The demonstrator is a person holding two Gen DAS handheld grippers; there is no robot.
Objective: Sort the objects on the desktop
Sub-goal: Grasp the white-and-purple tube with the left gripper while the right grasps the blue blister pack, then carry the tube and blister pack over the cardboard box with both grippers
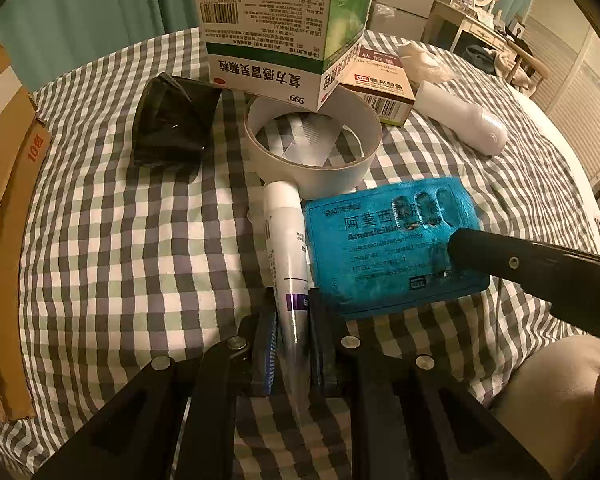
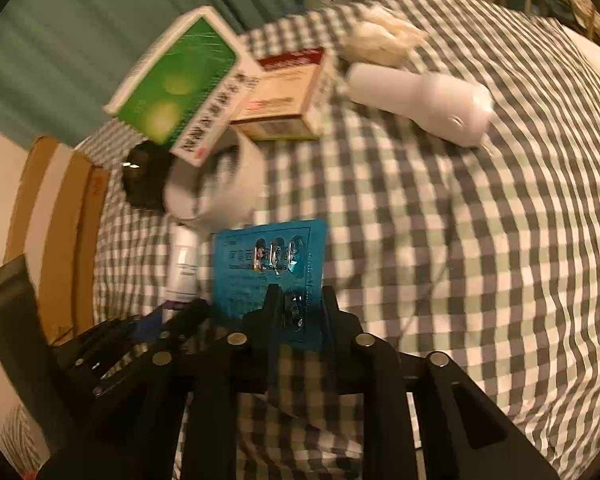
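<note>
My left gripper (image 1: 293, 312) is shut on the flat end of a white ointment tube (image 1: 286, 236), whose cap points at a white tape roll (image 1: 314, 144). My right gripper (image 2: 298, 308) is shut on the near edge of a blue blister pack (image 2: 270, 256), which lies beside the tube (image 2: 184, 268). In the left wrist view the blister pack (image 1: 388, 244) shows with the right gripper's finger on it. A green and white medicine box (image 1: 284, 28) leans on the tape roll. A small tan medicine box (image 1: 380, 84) sits behind it.
A black folded object (image 1: 172, 124) lies left of the tape roll. A white bottle-shaped device (image 1: 460, 120) and crumpled tissue (image 1: 424, 60) lie at the far right. A cardboard box (image 1: 4, 208) stands along the left edge of the checked cloth (image 1: 120, 260).
</note>
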